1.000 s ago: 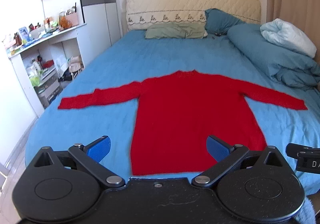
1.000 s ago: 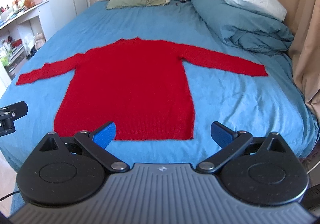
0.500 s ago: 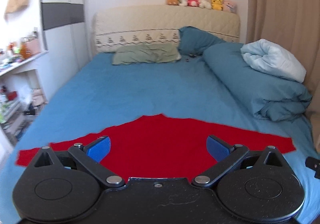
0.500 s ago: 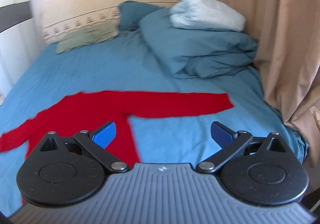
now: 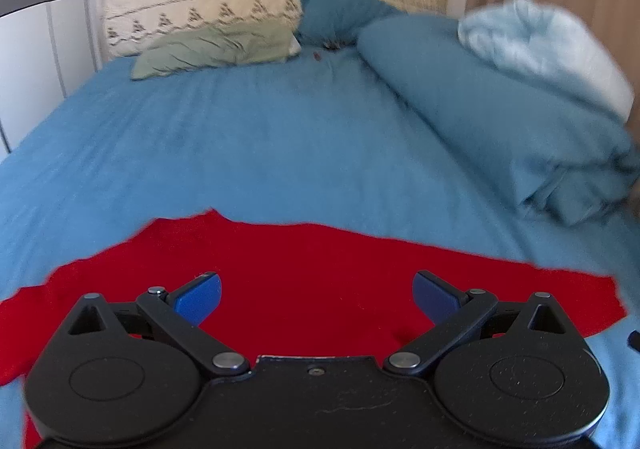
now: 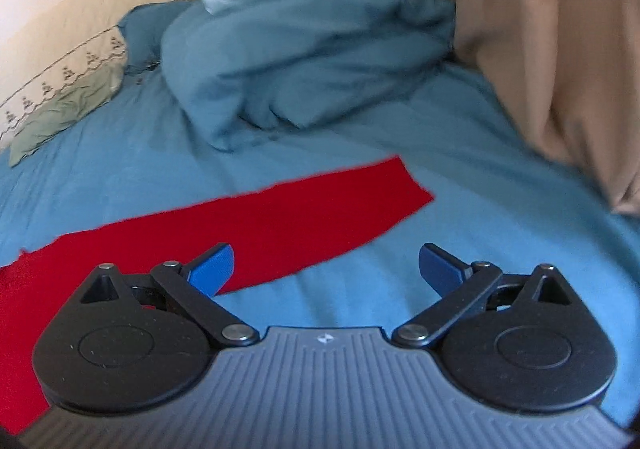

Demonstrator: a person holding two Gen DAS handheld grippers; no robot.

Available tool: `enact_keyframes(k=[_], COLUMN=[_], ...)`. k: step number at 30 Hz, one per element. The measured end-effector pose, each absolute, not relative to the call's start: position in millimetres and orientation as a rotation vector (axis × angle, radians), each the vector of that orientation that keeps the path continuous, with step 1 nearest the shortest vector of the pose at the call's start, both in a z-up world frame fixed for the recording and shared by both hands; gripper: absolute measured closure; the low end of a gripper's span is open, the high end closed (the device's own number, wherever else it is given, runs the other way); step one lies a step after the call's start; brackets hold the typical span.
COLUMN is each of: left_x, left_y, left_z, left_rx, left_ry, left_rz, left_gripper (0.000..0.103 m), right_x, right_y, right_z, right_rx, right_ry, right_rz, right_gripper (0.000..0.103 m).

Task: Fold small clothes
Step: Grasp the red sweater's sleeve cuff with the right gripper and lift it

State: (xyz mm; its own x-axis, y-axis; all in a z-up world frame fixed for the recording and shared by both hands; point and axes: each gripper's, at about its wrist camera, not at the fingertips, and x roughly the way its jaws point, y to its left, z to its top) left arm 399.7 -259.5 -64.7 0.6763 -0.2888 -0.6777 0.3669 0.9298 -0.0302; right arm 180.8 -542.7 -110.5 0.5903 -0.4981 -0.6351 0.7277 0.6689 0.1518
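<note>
Sweater folding is at its opening step: nothing is gripped and no fold is visible in the parts in view. The left gripper (image 5: 316, 299) has its blue pads spread wide and empty, poised over the upper body of the red sweater (image 5: 304, 269), with the neckline (image 5: 208, 215) just ahead of it. The right gripper (image 6: 325, 269) is likewise wide and empty; its left pad (image 6: 212, 269) sits over the lower edge of the sweater's right sleeve (image 6: 280, 217), while its right pad (image 6: 440, 269) is over bare blue bedsheet (image 6: 460, 185). That sleeve lies flat and stretched out toward the beige curtain (image 6: 560, 49), its cuff (image 6: 404, 185) apart from the heaped blue duvet (image 6: 312, 61) beyond it. The likely next move is for the right gripper to reach forward to the cuff, lower until one pad slips under the knit, pinch it shut, and carry the sleeve back across the body. The knit is soft and thin against the sheet, so the pinch risks catching the sheet too.
</note>
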Motion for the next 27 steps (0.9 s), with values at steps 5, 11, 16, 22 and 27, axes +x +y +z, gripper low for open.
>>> enact_keyframes(k=[5,11,16,22,27], left_x=[432.5,453.7,467.5,469.4,463.8], left_y=[-295.1,-311.7,-324.5,-326.4,-289.6], left_z=[-133.1,-176.9,-198.2,-198.4,-166.4], left_rx=[0.178,0.180,0.203,0.223,0.220], left_ry=[0.808,0.871,0.904,0.883,0.794], left_rz=[-0.381,-0.381,-0.365,-0.360,-0.335], left_gripper=[0.000,0.002,0.001,0.000,0.000], right_x=[195.5,213.3,218.6,217.8,241.3], right_y=[-582.1,-613.0,-629.2,-637.4,-615.0], right_z=[-175.8,-208.4,-214.4,-205.4,-152.0], right_rx=[0.463,0.493,0.570,0.644,0.567], right_ry=[0.560,0.471,0.419,0.398,0.362], right_rz=[-0.776,-0.829,-0.887,-0.882,-0.760], right_gripper=[0.000,0.026,0.073,0.083,0.083])
